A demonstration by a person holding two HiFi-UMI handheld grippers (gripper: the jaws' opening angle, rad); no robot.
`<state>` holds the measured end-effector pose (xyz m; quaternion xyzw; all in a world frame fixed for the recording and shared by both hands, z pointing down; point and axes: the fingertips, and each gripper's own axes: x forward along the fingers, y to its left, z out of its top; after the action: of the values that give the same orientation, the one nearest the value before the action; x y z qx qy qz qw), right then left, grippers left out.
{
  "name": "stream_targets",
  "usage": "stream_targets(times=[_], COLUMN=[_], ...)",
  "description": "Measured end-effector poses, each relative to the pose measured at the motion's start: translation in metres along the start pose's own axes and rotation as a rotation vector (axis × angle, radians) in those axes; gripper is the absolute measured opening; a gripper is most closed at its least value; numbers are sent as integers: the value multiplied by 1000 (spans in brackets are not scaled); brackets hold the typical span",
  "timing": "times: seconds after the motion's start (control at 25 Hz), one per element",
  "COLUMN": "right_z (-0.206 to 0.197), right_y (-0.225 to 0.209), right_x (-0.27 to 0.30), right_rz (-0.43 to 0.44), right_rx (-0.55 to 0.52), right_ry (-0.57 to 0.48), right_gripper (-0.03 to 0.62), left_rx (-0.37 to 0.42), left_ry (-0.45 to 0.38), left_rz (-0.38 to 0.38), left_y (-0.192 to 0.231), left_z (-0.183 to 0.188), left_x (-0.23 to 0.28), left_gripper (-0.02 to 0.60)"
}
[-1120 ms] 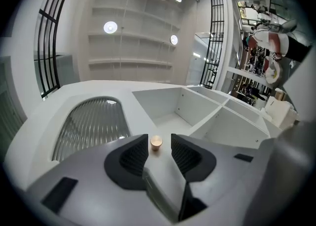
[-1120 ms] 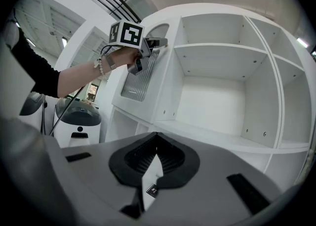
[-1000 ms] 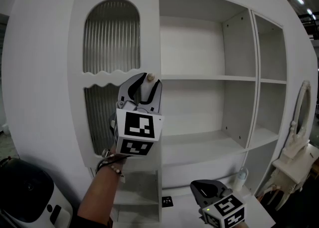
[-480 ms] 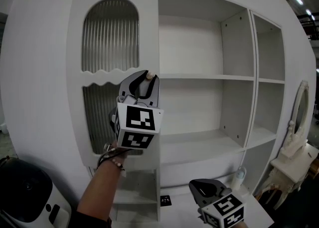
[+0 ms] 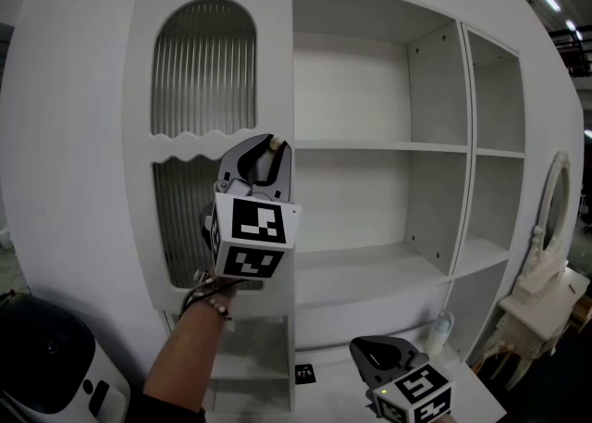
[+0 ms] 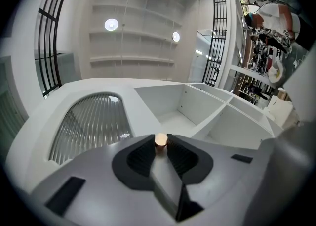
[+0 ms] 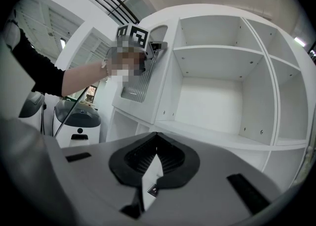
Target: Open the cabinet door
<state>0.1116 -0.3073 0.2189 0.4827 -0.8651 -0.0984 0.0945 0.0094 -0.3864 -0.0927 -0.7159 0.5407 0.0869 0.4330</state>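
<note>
The left gripper (image 5: pixel 267 153), its jaws just closing, pinches the cabinet door's (image 5: pixel 205 69) knob (image 6: pixel 161 140); the right gripper (image 5: pixel 377 351) hangs closed and empty, well below.

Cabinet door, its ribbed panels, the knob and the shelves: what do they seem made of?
Door: likely painted wood or board, matt white, no grain showing.
Its panels: probably ribbed glass or clear plastic, fine vertical flutes, greyish and translucent.
Knob: small, pale tan, maybe wood or brass.
Shelves: same matt white board, small fitting holes in side walls.
</note>
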Motion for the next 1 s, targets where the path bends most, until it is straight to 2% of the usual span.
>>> stream_targets(times=[1.0], right_z=[29], right_y=[11], right_x=[-4], right_rz=[-13], right_rx=[-14], right_ry=[-121], right_gripper=[0], left_rx=[-19], left_ry=[-35], left_rz=[-65], left_y=[0], left_z=[30], left_x=[-30], left_gripper=[72])
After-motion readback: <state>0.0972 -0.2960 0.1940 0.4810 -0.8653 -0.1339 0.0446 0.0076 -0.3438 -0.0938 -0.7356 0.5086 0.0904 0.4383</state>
